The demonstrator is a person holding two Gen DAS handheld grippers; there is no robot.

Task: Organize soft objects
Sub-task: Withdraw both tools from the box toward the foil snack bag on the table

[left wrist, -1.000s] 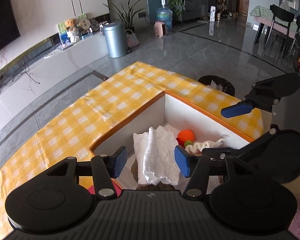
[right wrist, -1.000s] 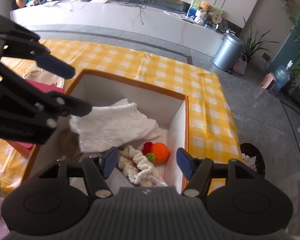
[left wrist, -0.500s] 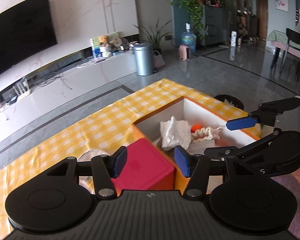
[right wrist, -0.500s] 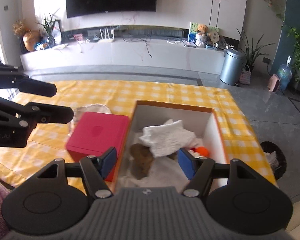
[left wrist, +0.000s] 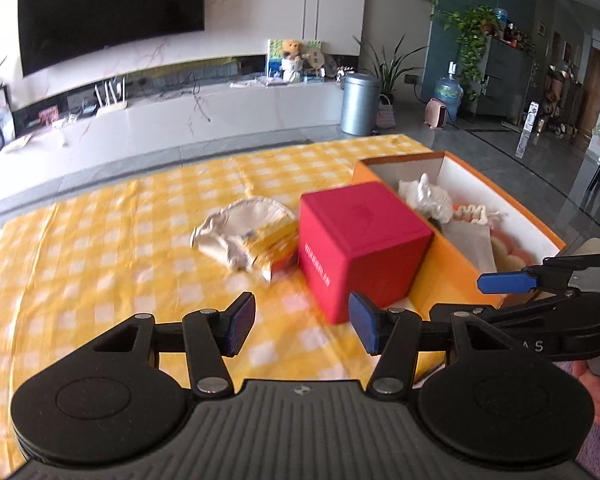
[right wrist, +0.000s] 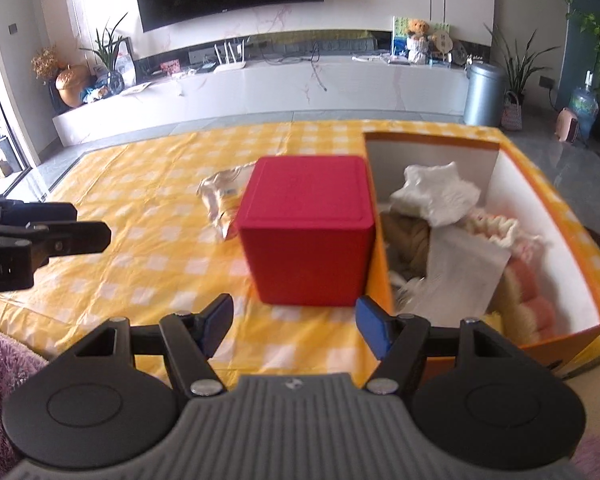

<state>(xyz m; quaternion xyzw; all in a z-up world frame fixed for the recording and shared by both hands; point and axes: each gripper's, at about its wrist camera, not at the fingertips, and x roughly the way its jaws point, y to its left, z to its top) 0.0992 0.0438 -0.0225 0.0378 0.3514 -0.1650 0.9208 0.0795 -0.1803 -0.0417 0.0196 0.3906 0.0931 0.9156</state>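
Both tools drawn back from the orange box

The left tool (left wrist: 302, 328) and right tool (right wrist: 294, 330) hang released, nothing between them (earlier they were over the orange box (right wrist: 540, 184)). White cloth (right wrist: 440, 196) lies inside, at the bench's (right wrist: 140, 208) right edge.

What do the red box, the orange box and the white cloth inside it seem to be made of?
Red box: stiff card or plastic with a matte finish, going by its sharp edges and even colour; which of the two is unclear. Orange box: likely cardboard, with thin flat walls, orange outside and plain white inside. White cloth: soft fabric, crumpled into loose folds with a slightly fuzzy surface.
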